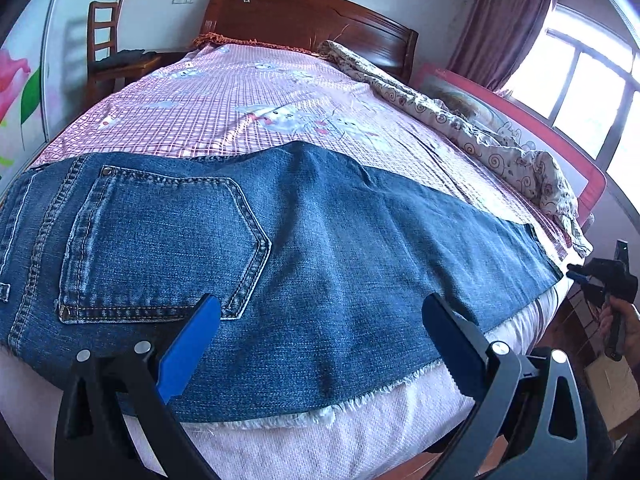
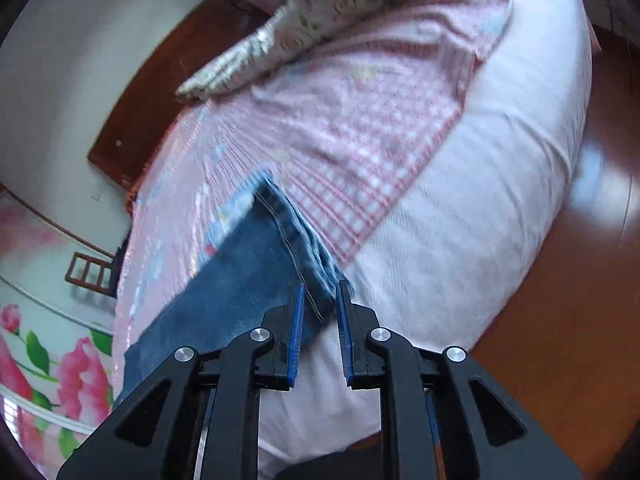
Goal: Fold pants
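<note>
Blue jeans (image 1: 320, 240) lie folded lengthwise across the foot of the bed, back pocket (image 1: 160, 240) up, waist at the left, frayed edge along the near side. My left gripper (image 1: 320, 300) hovers open and wide just above the denim, with nothing pinched. At the far right a hand (image 1: 628, 328) holds my right gripper (image 1: 578, 274) at the leg end. In the blurred right wrist view, the right gripper (image 2: 321, 286) stands partly open, and the hem of the jeans (image 2: 248, 272) lies between its blue pads (image 2: 298, 320), which do not squeeze it.
A pink checked sheet (image 1: 240, 92) covers the mattress. A crumpled patterned quilt (image 1: 480, 132) lies along the right side by a red bed rail (image 1: 560, 136). The wooden headboard (image 1: 300, 12) and a chair (image 1: 104, 40) stand at the back. Wooden floor (image 2: 560, 320) borders the bed.
</note>
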The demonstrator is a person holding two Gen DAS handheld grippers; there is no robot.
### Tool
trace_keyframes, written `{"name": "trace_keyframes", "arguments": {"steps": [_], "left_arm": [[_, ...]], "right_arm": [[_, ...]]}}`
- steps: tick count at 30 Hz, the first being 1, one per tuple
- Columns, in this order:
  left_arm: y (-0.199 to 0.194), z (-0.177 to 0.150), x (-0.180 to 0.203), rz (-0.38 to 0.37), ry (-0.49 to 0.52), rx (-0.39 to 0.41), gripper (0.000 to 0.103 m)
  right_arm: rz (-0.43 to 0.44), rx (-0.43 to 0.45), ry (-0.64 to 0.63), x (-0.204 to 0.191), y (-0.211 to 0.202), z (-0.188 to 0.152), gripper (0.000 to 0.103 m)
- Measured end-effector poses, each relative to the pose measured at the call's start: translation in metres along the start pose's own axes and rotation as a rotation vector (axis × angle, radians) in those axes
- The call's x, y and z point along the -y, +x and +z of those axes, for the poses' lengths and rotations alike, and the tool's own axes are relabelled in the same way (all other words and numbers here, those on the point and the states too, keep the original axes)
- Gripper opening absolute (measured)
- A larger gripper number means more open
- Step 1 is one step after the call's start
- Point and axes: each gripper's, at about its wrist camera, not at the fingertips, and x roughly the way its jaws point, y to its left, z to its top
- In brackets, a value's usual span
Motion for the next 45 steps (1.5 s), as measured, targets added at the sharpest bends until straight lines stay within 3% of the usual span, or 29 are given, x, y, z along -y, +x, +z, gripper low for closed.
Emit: {"name": "trace_keyframes", "arguments": {"steps": [1, 2, 6, 10, 11, 12, 14, 18, 20, 24, 29, 32, 39, 44, 45], "left_arm": [[0.000, 0.002, 0.003, 0.001, 0.003, 0.000, 0.101], [0.001, 0.004, 0.006, 0.002, 0.005, -0.002, 0.101], [0.003, 0.011, 0.017, 0.016, 0.018, -0.006, 0.101], [0.005, 0.016, 0.022, 0.030, 0.012, -0.017, 0.101], [0.007, 0.017, 0.022, 0.033, 0.009, -0.022, 0.101], [0.009, 0.017, 0.022, 0.037, 0.006, -0.030, 0.101], [0.015, 0.017, 0.021, 0.041, -0.004, -0.046, 0.101], [0.022, 0.018, 0.021, 0.049, -0.015, -0.065, 0.101], [0.023, 0.019, 0.020, 0.045, -0.023, -0.059, 0.101], [0.022, 0.020, 0.009, 0.045, -0.068, -0.054, 0.101], [0.019, 0.017, -0.004, 0.058, -0.091, -0.048, 0.101], [0.018, 0.016, -0.009, 0.065, -0.097, -0.051, 0.101], [0.018, 0.014, -0.011, 0.055, -0.092, -0.039, 0.101], [0.016, 0.016, -0.014, 0.042, -0.116, -0.037, 0.101], [0.017, 0.016, -0.014, 0.044, -0.113, -0.041, 0.101]], "right_arm": [[0.026, 0.022, -0.026, -0.002, 0.000, 0.006, 0.057], [0.040, 0.005, -0.044, -0.003, 0.007, 0.015, 0.066], [0.053, -0.086, -0.234, -0.025, 0.045, 0.038, 0.066], [-0.116, -0.210, -0.449, -0.042, 0.083, 0.026, 0.062], [-0.140, -0.195, -0.526, -0.047, 0.082, 0.018, 0.055], [-0.168, -0.203, -0.609, -0.053, 0.083, 0.010, 0.033], [-0.213, -0.187, -0.690, -0.057, 0.081, 0.003, 0.022], [-0.205, -0.207, -0.701, -0.053, 0.077, 0.007, 0.011], [-0.148, -0.239, -0.611, -0.045, 0.074, 0.020, 0.006], [-0.075, -0.246, -0.509, -0.049, 0.062, 0.034, 0.005], [-0.215, -0.265, -0.700, -0.083, 0.059, 0.018, 0.005], [-0.348, -0.236, -0.869, -0.102, 0.060, -0.002, 0.005], [-0.114, -0.243, -0.668, -0.105, 0.042, -0.013, 0.004], [-0.169, -0.191, -0.634, -0.091, 0.052, 0.000, 0.004], [-0.168, -0.229, -0.636, -0.085, 0.060, 0.004, 0.005]]}}
